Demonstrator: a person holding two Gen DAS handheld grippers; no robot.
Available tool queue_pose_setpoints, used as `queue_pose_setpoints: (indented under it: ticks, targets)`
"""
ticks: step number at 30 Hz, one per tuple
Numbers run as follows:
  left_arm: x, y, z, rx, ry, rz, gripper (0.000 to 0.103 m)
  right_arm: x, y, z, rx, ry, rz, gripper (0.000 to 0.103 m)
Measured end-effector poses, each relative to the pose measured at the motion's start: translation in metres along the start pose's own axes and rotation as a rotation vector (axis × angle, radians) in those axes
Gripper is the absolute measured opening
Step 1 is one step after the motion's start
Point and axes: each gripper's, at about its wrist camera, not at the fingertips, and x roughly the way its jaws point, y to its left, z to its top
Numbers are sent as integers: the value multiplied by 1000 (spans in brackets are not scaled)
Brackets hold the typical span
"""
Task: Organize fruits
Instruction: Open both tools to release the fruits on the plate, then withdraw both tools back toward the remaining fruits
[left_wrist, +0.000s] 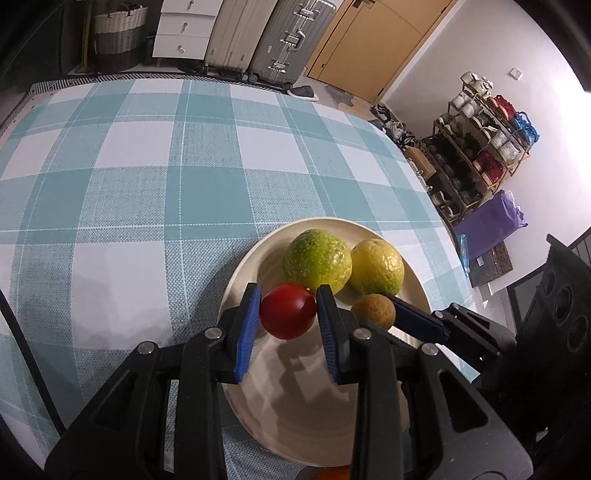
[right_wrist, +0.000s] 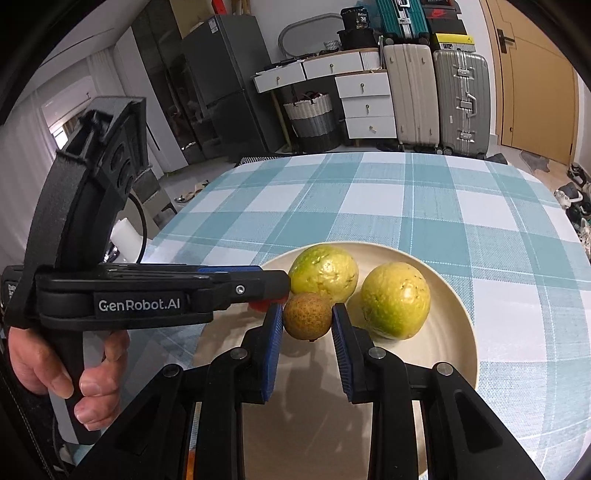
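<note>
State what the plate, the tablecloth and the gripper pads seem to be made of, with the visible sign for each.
Plate: probably glazed ceramic, cream, with a soft sheen; could be melamine.
Tablecloth: woven fabric or textured vinyl, showing a fine weave grain in teal checks.
Pads: blue, ridged, matte, likely rubber, on black plastic gripper arms.

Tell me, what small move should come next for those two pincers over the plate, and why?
Probably open both and let go. The left gripper holds a red tomato and the right gripper a small brown fruit, both low over the plate, beside two green fruits already lying there.
</note>
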Motion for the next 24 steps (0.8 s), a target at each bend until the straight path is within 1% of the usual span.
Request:
queue_pose_setpoints:
  ticks: [1,3,5,6,10,12,14,17,20,22,24]
  targets:
    - [-1,0,0,-4,-4,-5,27,0,1,0,-3,-1,-2,28]
    - [-3,-1,1,-6,-6,-5,28,0,2,0,-4,-4,-3,33]
    - [-7,-2,0,-6,-6,2,29,-4,3,0,-3,-20,10,46]
    - [-9,-2,0,-8,-6,3,30,-6,4,0,-3,-29,11,50]
    - [-25,-5,-4,-3,-28,11,30,-22,10,-2,-23,-77,-10,51]
    - [-34,-6,-8,-3,-36,14,32,-30,10,-4,-19,-90,-8,55]
    - [-42,-9,-12,3,-39,17,34,-39,7,-9,-6,-102,-4,66]
    - [-54,-14,-22,18,-53,36,36,-52,3,-14,14,-120,-12,66]
    - [-66,-16,-32,15,-63,37,38,-63,0,-19,30,-123,-20,66]
    - [-73,-19,-39,21,-71,53,43,-71,0,-21,38,-131,-24,67]
    - [-82,-24,-47,36,-82,88,50,-78,1,-24,41,-140,-28,69]
